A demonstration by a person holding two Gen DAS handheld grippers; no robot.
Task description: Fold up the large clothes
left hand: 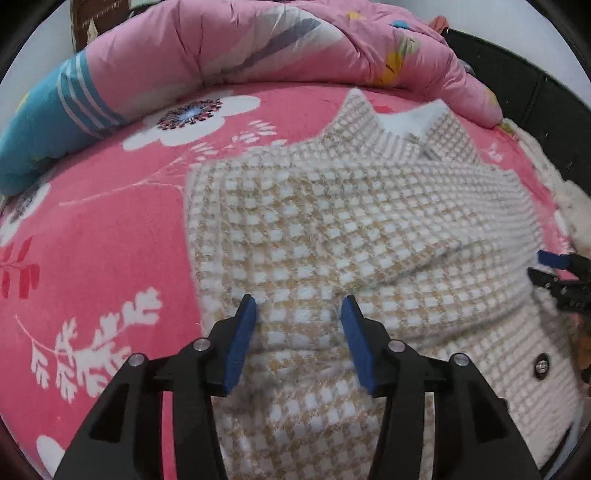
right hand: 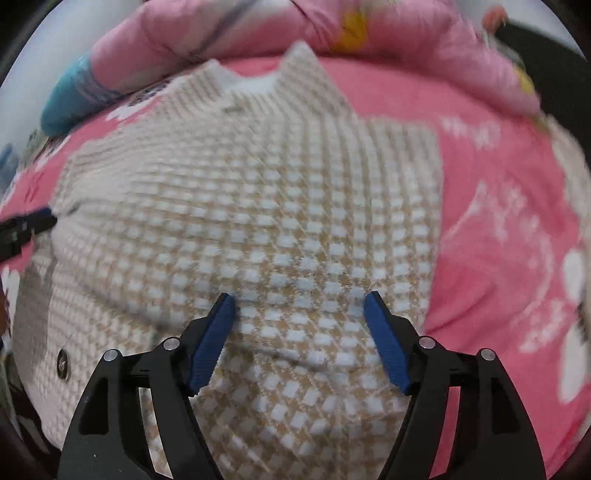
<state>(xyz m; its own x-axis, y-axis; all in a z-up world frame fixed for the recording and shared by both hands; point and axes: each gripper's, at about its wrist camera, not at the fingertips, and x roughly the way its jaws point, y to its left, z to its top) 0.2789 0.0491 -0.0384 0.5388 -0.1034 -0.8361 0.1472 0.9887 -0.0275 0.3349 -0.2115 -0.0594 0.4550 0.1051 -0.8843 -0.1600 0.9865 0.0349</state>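
A cream-and-tan checked woollen coat [left hand: 332, 229] [right hand: 258, 206] lies flat on the pink flowered bed sheet [left hand: 92, 240], collar towards the far side. Both sleeves are folded across its front. My left gripper [left hand: 298, 301] hovers over the coat's left half, jaws open, nothing between the blue pads. My right gripper [right hand: 298, 297] hangs above the coat's right half, jaws wide open and empty. In the left wrist view the right gripper [left hand: 550, 267] shows at the right edge. The left gripper's tip [right hand: 40, 216] shows at the left edge of the right wrist view.
A rolled pink quilt [left hand: 277, 40] [right hand: 240, 33] with a blue striped end [left hand: 55, 122] lies along the far side of the bed. A dark button [left hand: 541, 365] [right hand: 62, 363] sits near the coat's hem. A dark headboard [left hand: 535, 96] stands at the far right.
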